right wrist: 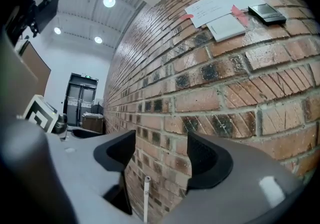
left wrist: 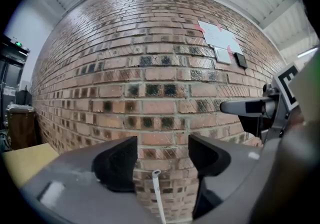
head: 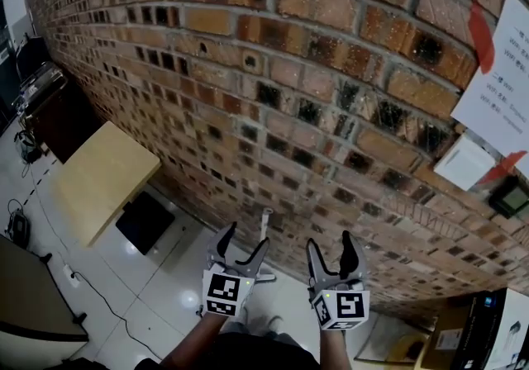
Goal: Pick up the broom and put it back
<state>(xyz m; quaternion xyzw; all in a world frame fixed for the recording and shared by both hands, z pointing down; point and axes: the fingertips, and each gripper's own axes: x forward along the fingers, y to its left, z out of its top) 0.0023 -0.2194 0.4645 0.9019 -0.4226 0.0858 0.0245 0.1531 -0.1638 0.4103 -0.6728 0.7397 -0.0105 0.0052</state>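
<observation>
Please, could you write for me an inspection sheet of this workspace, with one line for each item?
Surface: glossy white tiled floor.
Job's things: thin white pole, probably the broom's handle, stands by the red brick wall; brush end not in view.
Clutter: pale wooden table with a black box beside it on the floor; brown cardboard box at right.
Grippers: left gripper and right gripper both open and empty; pole ahead of them, not held.
Cables: thin black cable lies across the floor at left.
Surroundings: white paper sheets fixed to the wall with red tape.
</observation>
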